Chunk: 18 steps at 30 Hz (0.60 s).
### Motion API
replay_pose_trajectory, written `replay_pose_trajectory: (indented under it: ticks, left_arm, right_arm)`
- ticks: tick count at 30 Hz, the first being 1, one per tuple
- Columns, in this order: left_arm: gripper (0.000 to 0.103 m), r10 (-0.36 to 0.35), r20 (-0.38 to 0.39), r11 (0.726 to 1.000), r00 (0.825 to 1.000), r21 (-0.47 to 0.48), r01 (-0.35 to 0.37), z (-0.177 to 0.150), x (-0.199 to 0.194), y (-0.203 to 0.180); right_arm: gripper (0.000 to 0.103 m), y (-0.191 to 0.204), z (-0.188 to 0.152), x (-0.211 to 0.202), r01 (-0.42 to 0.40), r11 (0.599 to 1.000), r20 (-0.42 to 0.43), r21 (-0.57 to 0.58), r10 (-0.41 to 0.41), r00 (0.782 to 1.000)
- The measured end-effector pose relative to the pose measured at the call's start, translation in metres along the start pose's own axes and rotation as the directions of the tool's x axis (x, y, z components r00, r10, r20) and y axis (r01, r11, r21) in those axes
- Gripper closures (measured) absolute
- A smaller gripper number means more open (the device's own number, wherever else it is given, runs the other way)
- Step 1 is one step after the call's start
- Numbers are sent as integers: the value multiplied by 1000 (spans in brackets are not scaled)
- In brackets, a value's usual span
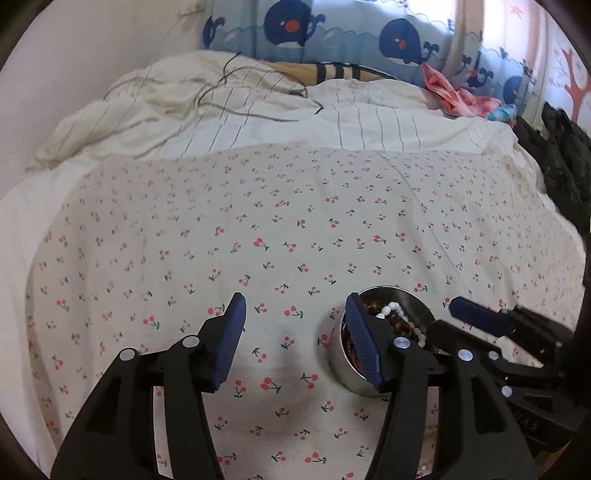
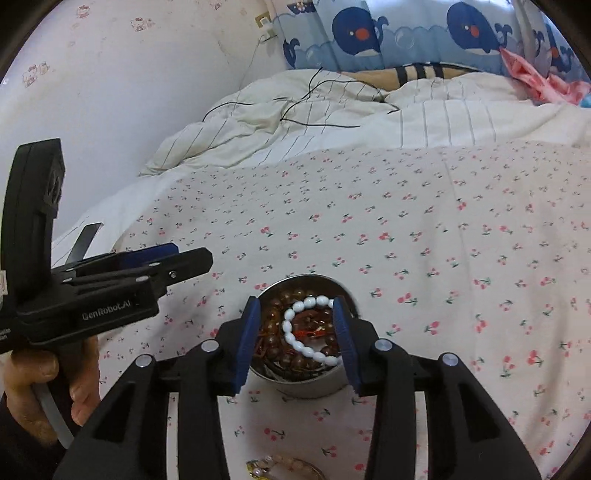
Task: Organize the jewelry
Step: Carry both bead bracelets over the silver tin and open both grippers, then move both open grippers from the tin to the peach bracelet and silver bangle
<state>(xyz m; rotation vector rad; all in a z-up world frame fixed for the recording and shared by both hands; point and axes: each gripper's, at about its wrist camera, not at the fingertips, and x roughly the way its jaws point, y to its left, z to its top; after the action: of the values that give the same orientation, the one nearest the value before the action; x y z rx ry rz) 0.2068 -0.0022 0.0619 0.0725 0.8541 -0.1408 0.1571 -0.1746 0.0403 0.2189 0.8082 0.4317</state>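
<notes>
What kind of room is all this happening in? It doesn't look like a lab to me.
Most likely a child's bedroom: the work surface is a bed with a cherry-print white sheet, a rumpled striped cream duvet lies behind it, and a blue whale-pattern cushion stands against the wall.

Left-view finger is covering the near-left part of the tin (image 1: 417, 299), so most of the white bead bracelet (image 1: 393, 308) is hiding behind it. Right-view frame edge is cutting off a pinkish bead piece (image 2: 280, 466) at the bottom; type unclear. Brown beads (image 2: 275, 317) in the tin are blurring together, count unreadable. Hand (image 2: 40, 384) is running off the left edge.
</notes>
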Motion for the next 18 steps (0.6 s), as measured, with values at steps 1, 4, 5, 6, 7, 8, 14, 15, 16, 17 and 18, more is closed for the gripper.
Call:
replay_pose_trajectory:
  ticks: [1, 4, 5, 6, 7, 8, 14, 15, 16, 17, 18]
  left_arm:
    - [48, 8, 11, 1000, 1000, 15, -8, -1, -2, -4]
    - [47, 24, 39, 998, 999, 51, -26, -3, -8, -12]
    - [47, 33, 49, 997, 998, 66, -36, -4, -9, -16]
    - [46, 36, 54, 996, 998, 76, -40, -4, -10, -18]
    - [46, 37, 57, 995, 998, 86, -42, -5, -11, -20]
    - [46, 39, 62, 994, 997, 97, -45, -6, -12, -22]
    - [46, 48, 87, 991, 995, 117, -58, -8, -17, -26]
    - [45, 49, 90, 991, 995, 118, -60, -8, -18, -27]
    - [45, 50, 95, 991, 994, 120, -61, -8, -19, -27]
    - [45, 49, 98, 991, 994, 121, -61, -8, -19, -27]
    - [45, 49, 102, 991, 994, 121, -61, -8, -20, -27]
  right_arm:
    - [62, -1, -2, -1, -3, 1000, 0, 2, 3, 1000]
    - [61, -5, -8, -7, -3, 1000, 2, 10, 3, 1000]
    - [60, -5, -11, -8, -5, 1000, -1, 13, 5, 1000]
    - [60, -6, -13, -10, -4, 1000, -3, 14, 4, 1000]
    - [59, -7, -15, -11, -3, 1000, -5, 16, 3, 1000]
    - [59, -7, -16, -11, -5, 1000, -10, 17, 5, 1000]
    - [57, -8, -18, -11, -7, 1000, -14, 21, 7, 1000]
    - [56, -7, -18, -11, -8, 1000, -15, 19, 9, 1000]
    - [55, -7, -18, -11, -9, 1000, -14, 18, 9, 1000]
    - [53, -7, -18, -12, -9, 1000, -14, 17, 9, 1000]
    - [52, -7, -19, -12, -10, 1000, -14, 17, 10, 1000]
